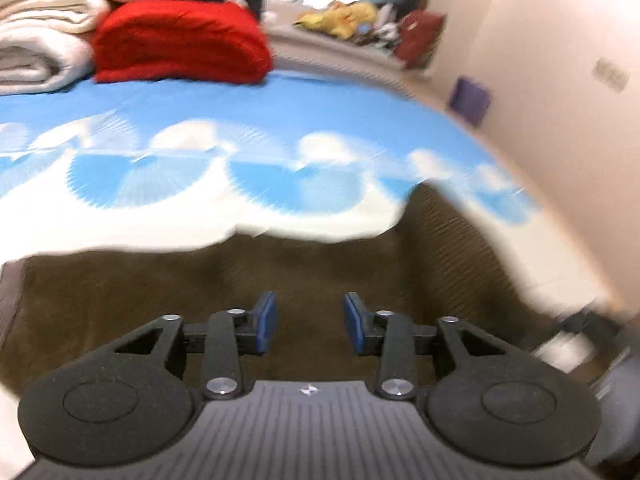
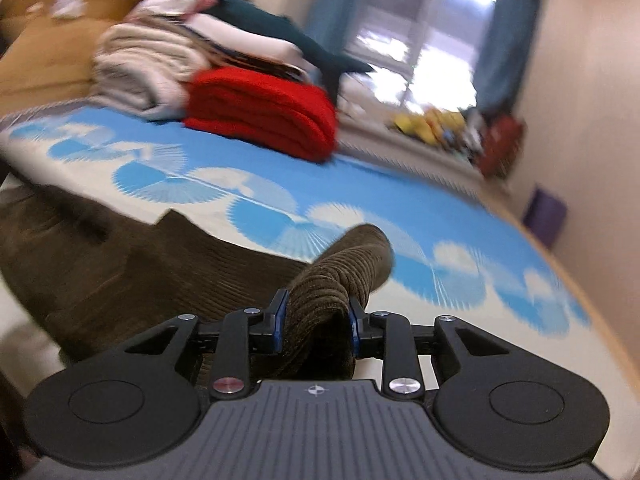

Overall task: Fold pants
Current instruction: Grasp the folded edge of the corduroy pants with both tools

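Dark brown corduroy pants lie at the near edge of the blue-and-white fan-patterned bed cover. The left gripper stands spread and empty above them; the right gripper pinches a raised fold. Beyond the pants the cover lies bare up to the folded red blanket.

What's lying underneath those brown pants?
The brown corduroy pants lie on a bed sheet printed with blue fans and white clouds. The right gripper pinches up one bunched part. What the cloth covers beneath cannot be seen.
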Available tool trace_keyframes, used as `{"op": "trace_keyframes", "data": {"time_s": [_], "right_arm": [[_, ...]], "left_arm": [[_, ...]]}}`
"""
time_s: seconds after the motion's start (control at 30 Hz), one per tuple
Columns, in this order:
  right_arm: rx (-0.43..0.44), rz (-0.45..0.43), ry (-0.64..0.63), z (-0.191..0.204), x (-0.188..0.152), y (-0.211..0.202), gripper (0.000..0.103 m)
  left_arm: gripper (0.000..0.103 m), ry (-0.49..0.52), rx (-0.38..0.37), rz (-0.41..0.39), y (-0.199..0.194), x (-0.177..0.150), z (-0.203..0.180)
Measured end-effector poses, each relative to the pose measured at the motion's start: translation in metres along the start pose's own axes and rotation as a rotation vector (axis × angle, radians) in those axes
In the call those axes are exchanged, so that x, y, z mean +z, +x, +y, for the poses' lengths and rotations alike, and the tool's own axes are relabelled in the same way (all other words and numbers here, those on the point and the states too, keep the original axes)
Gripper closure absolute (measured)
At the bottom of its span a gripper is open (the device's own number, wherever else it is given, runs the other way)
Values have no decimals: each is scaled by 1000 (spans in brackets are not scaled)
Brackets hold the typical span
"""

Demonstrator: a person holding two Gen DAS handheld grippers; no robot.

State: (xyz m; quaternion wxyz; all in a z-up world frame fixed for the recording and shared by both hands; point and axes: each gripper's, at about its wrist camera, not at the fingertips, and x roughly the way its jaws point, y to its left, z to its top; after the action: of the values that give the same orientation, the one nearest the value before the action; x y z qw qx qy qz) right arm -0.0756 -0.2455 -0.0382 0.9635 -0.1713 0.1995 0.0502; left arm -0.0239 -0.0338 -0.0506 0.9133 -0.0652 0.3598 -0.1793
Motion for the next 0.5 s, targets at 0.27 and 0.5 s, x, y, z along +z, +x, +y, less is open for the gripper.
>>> {"op": "trace_keyframes", "data": {"time_s": [0.27, 0.5], "right_arm": [[11, -77, -209, 41, 11, -10, 73], [30, -104, -275, 57, 15, -16, 73]], "left_arm": [[25, 84, -161, 164, 32, 79, -75], [25, 264, 18, 269, 108, 80, -117]]}}
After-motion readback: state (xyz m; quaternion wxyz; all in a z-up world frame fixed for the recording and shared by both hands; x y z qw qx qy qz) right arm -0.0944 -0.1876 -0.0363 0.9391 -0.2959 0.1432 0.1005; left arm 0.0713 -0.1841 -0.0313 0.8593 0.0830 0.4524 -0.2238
